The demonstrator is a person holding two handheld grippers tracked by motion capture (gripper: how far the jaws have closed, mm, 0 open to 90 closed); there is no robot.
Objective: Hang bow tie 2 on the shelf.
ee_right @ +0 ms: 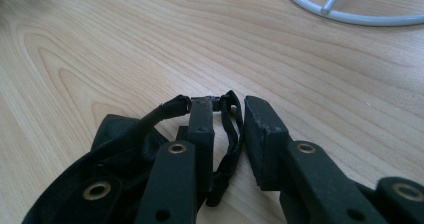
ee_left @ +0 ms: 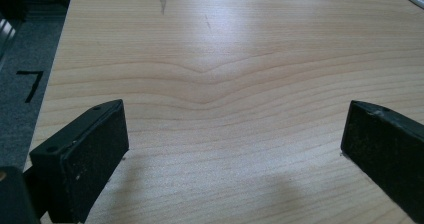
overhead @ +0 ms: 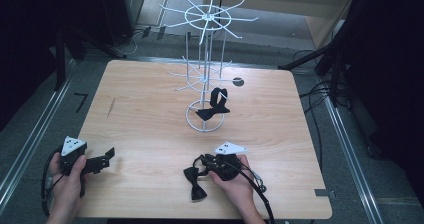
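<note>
High view: a white wire rack stands on the table, with one black bow tie already on it, low near the base ring. A second bow tie lies at the near edge, just beside the right gripper. Right gripper view: the strap of that tie runs between the jaws, which stand narrowly apart around it; whether the pads press on it cannot be told. The left gripper rests at the near left of the table, jaws wide apart over bare wood with nothing between them. By this reading one tie is hung; the second is only being picked up and has yet to be lifted and hooked onto an arm.
</note>
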